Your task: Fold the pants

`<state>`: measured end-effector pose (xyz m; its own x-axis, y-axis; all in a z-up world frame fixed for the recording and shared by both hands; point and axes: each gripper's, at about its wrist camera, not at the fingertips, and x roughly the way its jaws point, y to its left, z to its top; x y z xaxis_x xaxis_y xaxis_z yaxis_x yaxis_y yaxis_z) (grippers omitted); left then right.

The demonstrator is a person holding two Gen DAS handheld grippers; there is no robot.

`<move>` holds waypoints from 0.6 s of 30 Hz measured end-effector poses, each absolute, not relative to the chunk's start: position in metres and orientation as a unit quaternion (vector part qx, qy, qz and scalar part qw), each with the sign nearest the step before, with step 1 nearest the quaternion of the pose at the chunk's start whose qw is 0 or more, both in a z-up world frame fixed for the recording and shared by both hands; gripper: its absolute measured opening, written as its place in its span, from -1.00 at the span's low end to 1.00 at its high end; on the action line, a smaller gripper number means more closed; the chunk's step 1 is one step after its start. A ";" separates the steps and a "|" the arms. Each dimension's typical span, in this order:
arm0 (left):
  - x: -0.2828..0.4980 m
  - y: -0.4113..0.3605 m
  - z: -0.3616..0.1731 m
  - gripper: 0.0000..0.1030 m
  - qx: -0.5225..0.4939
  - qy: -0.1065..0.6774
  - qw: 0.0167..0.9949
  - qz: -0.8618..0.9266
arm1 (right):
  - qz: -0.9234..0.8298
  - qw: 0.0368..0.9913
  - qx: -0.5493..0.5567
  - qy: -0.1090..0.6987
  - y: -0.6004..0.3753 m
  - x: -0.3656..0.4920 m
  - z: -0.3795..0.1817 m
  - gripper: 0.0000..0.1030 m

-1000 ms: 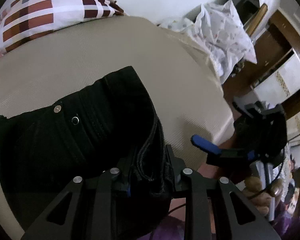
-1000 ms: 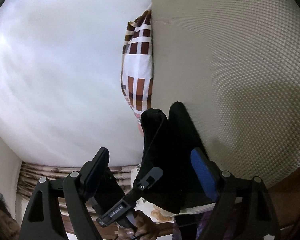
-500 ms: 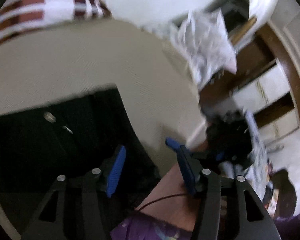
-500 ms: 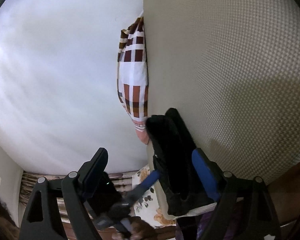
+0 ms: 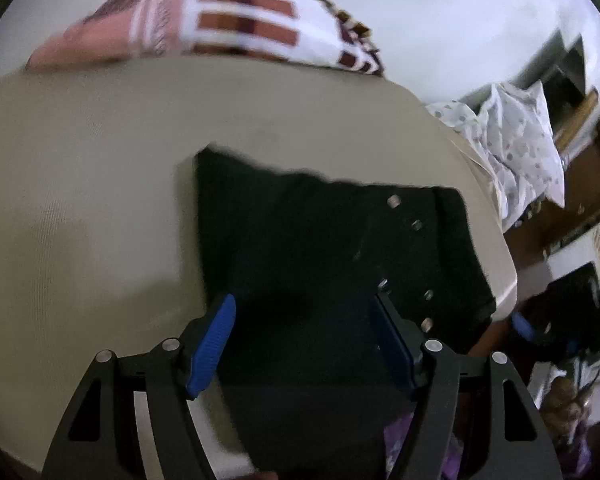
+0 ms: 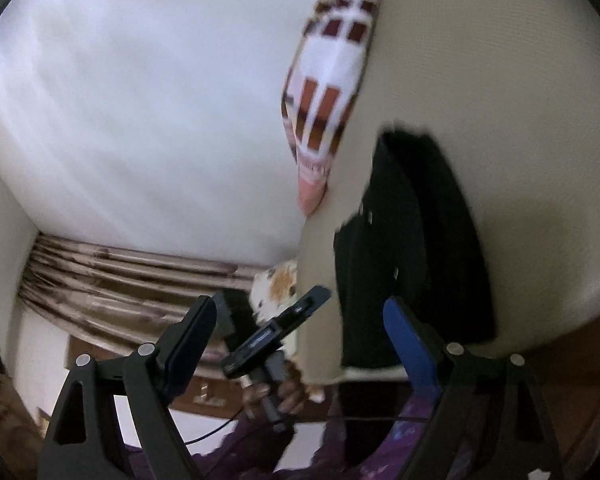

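Note:
Black pants (image 5: 332, 256) lie folded into a compact block on the beige bed (image 5: 100, 168), near its front edge, with metal rivets showing. My left gripper (image 5: 302, 344) is open and empty, hovering just above the near part of the pants. The pants (image 6: 412, 248) also show in the tilted right wrist view. My right gripper (image 6: 300, 336) is open and empty, off the bed's edge beside the pants. The left gripper's body (image 6: 276, 332) shows there in a hand.
A checked brown and white pillow (image 5: 228, 28) lies at the head of the bed. A white patterned cloth (image 5: 516, 148) hangs at the right by wooden furniture (image 5: 580, 200). A white wall (image 6: 140, 120) and brown curtains (image 6: 120, 280) stand beyond the bed.
My left gripper has let go of the pants' edge, opened wide and swung over the folded pants. My right gripper stays open and has shifted, so the pants sit further right.

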<state>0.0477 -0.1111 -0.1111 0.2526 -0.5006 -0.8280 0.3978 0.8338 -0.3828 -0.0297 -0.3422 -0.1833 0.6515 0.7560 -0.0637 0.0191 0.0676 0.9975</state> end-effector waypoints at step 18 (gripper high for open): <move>0.037 -0.094 -0.142 0.36 -0.102 0.570 0.765 -0.284 | 0.179 0.700 0.591 0.360 -0.319 -0.005 -0.193 0.61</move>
<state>0.0367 -0.0942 -0.1420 0.1896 -0.5503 -0.8131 0.3184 0.8179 -0.4793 -0.0048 -0.3189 -0.1927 0.6776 0.6749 -0.2923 0.1745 0.2386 0.9553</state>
